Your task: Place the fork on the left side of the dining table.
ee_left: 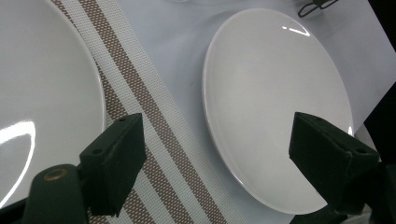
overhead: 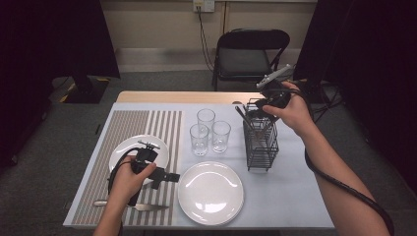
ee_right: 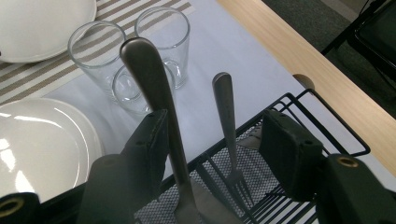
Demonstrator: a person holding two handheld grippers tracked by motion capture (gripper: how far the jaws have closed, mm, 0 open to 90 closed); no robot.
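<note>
Your right gripper [ee_right: 212,154] stands apart over the far-right caddy [overhead: 260,142], the upright spoon [ee_right: 156,102] handle beside its left jaw; your left gripper [ee_left: 219,154], also apart, hovers near-left.

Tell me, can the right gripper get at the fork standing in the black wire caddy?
Probably yes. The right gripper is over the wire caddy with jaws apart, and the fork stands between them, handle up. A larger utensil handle beside the left jaw might get caught too.

Three glasses [overhead: 209,130] stand clustered mid-surface. One plate [overhead: 210,192] lies near the front edge, another [overhead: 124,149] on the striped mat [overhead: 123,123] by the left edge. A knife [overhead: 142,207] lies at the mat's front edge.
</note>
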